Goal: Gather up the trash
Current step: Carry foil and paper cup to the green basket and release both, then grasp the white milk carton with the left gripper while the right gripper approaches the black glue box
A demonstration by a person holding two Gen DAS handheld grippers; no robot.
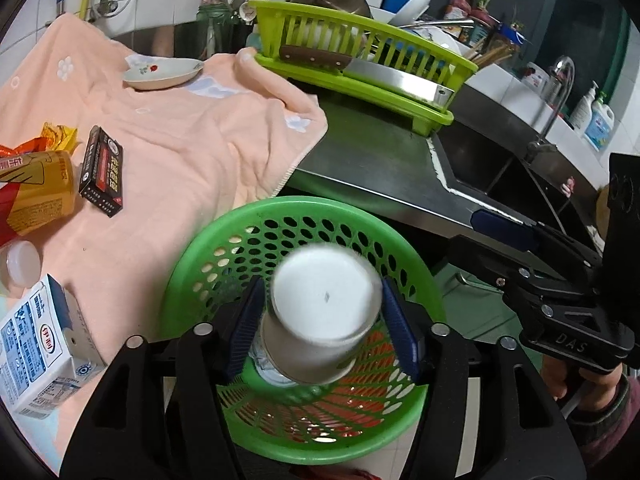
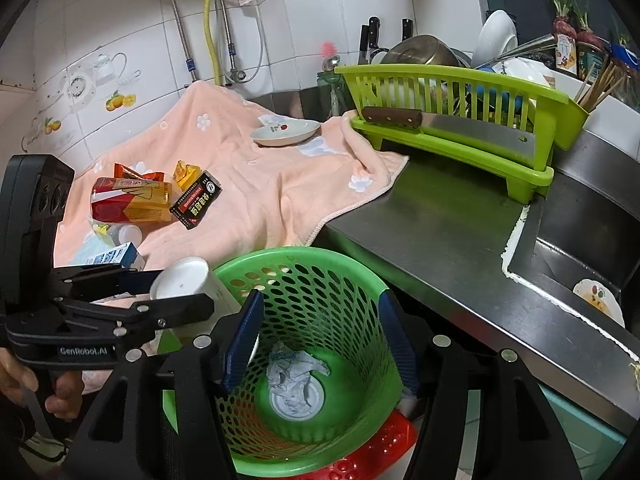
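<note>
Left tongs [image 1: 322, 326] holding white cup [image 1: 324, 316] over green basket [image 1: 224, 236], low middle; right tongs [image 2: 318, 340] wide open, empty; could drop outside if tilted.

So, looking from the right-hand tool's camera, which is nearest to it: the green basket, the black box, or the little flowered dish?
1. Green basket, right under the right tool.
2. Black box, left on the peach towel.
3. Flowered dish, far back beside the rack.
</note>
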